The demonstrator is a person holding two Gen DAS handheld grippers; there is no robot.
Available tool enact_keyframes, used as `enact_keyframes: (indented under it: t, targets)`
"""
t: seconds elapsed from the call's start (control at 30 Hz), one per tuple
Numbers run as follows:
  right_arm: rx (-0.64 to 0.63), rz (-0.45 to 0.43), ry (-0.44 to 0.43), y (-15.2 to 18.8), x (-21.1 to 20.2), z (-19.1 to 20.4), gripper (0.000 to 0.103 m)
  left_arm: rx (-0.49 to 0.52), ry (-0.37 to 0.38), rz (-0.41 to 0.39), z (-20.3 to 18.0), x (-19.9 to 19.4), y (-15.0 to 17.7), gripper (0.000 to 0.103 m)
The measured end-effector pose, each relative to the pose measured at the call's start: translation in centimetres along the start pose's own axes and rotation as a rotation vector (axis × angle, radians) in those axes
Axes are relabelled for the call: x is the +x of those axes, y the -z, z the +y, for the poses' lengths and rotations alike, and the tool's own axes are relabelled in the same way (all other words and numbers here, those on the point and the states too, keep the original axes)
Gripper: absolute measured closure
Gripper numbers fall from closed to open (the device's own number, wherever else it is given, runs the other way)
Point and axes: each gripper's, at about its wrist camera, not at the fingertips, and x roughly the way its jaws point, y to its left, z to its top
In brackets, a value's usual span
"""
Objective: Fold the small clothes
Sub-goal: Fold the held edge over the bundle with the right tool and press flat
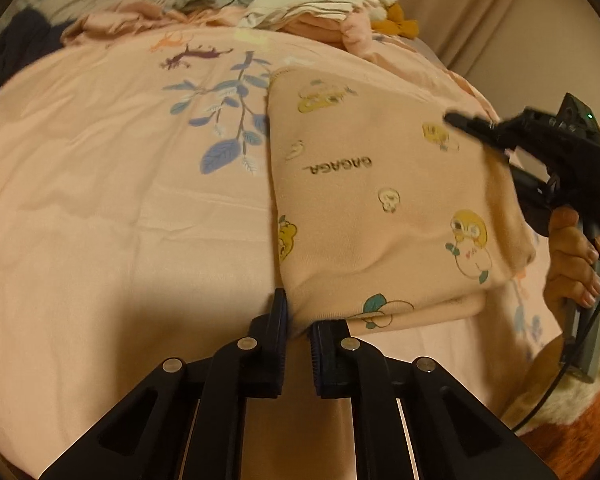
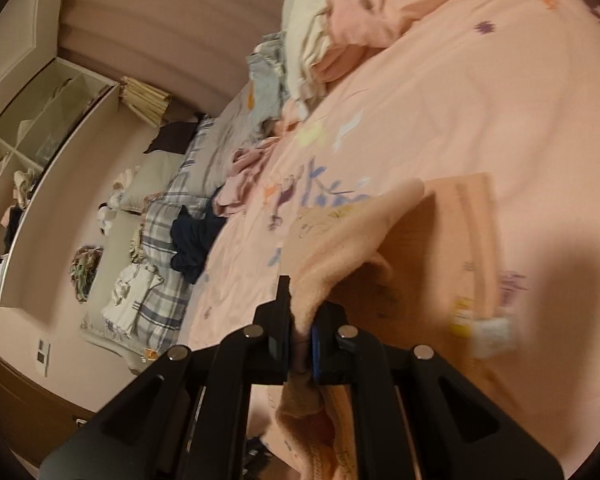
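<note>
A small peach garment [image 1: 380,200] with cartoon duck prints and the word GAGAGA lies folded on the peach bedspread [image 1: 120,200]. My left gripper [image 1: 298,320] is shut on the garment's near corner. My right gripper [image 2: 300,320] is shut on another edge of the same garment [image 2: 352,240] and lifts it off the bed. The right gripper also shows in the left wrist view [image 1: 540,140], at the garment's right side, held by a hand.
A pile of unfolded clothes [image 1: 300,4] sits at the far side of the bed. A dark garment [image 2: 192,240] and plaid bedding [image 2: 168,216] lie at the bed's edge. White shelves [image 2: 40,140] stand against the wall.
</note>
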Motion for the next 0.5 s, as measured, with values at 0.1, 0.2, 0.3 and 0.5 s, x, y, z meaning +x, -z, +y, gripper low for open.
enact_keyframes:
  t: [0.1,0.2,0.3,0.5]
  targets:
    - [0.044,0.042,0.036,0.7,0.3,-2.4,0.094,-0.012,-0.003,0.006,0.4,0.0,0.3,0.094]
    - [0.082,0.09,0.105,1.3,1.4,-5.1,0.094,-0.009,-0.012,0.01,0.5,-0.4,0.5,0.095]
    - [0.14,0.065,0.05,1.5,0.9,-6.1,0.094,0.015,-0.035,0.012,0.0,-0.3,0.5,0.095]
    - [-0.028,0.025,0.216,1.4,0.0,-3.0,0.089,0.004,-0.018,0.043,0.5,-1.0,0.3,0.097]
